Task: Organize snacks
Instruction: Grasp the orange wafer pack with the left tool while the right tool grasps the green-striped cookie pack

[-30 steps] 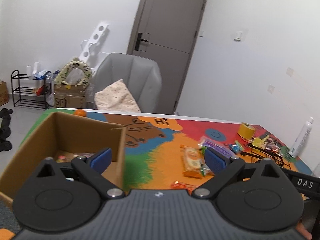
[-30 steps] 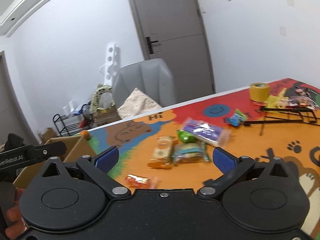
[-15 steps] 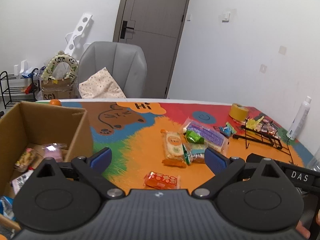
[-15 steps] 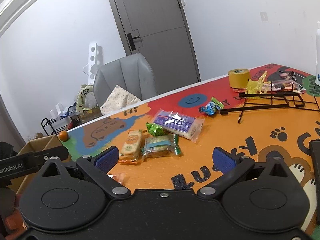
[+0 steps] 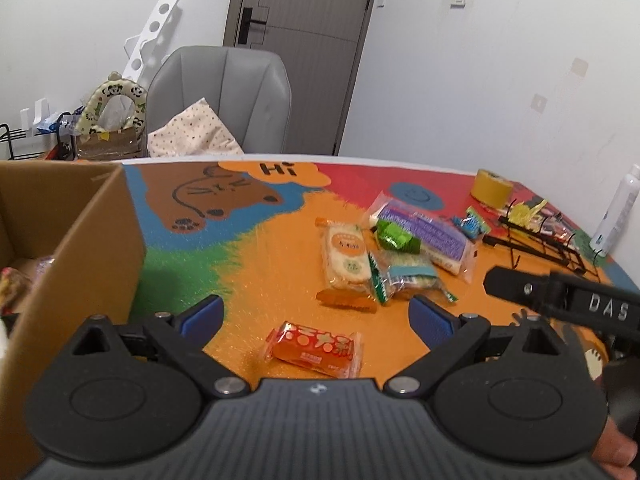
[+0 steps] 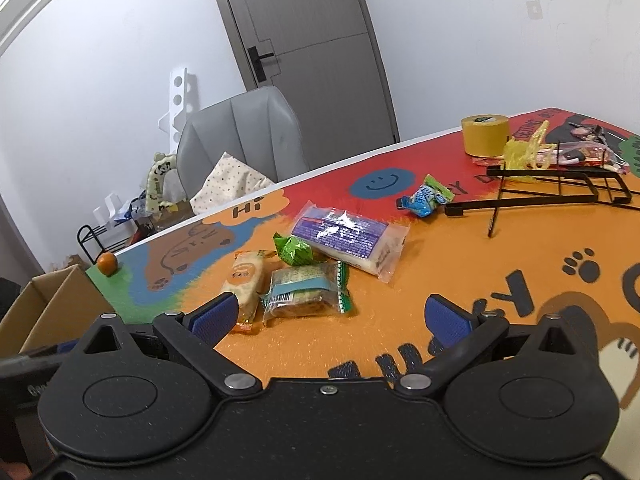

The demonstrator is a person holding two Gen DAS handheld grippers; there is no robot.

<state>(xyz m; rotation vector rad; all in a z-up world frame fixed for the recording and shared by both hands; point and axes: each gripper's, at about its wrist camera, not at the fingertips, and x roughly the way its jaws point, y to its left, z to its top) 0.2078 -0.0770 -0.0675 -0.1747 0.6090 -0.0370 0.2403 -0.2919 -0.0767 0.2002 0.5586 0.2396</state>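
Observation:
My left gripper (image 5: 316, 318) is open and holds nothing. A red-orange snack packet (image 5: 314, 350) lies on the mat just in front of its fingers. Further off is a cluster: an orange cracker packet (image 5: 346, 256), a green-edged biscuit pack (image 5: 404, 276), a green candy (image 5: 396, 236) and a purple packet (image 5: 424, 232). A cardboard box (image 5: 80, 240) with a few snacks inside stands at the left. My right gripper (image 6: 332, 316) is open and empty. It is close to the biscuit pack (image 6: 306, 294), cracker packet (image 6: 244, 280), green candy (image 6: 294, 250) and purple packet (image 6: 348, 238).
A blue candy (image 6: 426, 200), a yellow tape roll (image 6: 484, 136), a black wire rack (image 6: 560, 192) and yellow wrappers (image 6: 524, 152) lie at the far right. A white bottle (image 5: 616, 216) stands at the table's right edge. A small orange fruit (image 6: 107, 263) sits near the box (image 6: 44, 308). A grey chair (image 5: 220, 96) stands behind the table.
My left gripper has swung right, away from the box, and now faces the red-orange packet. My right gripper has come closer to the snack cluster. Both stay open.

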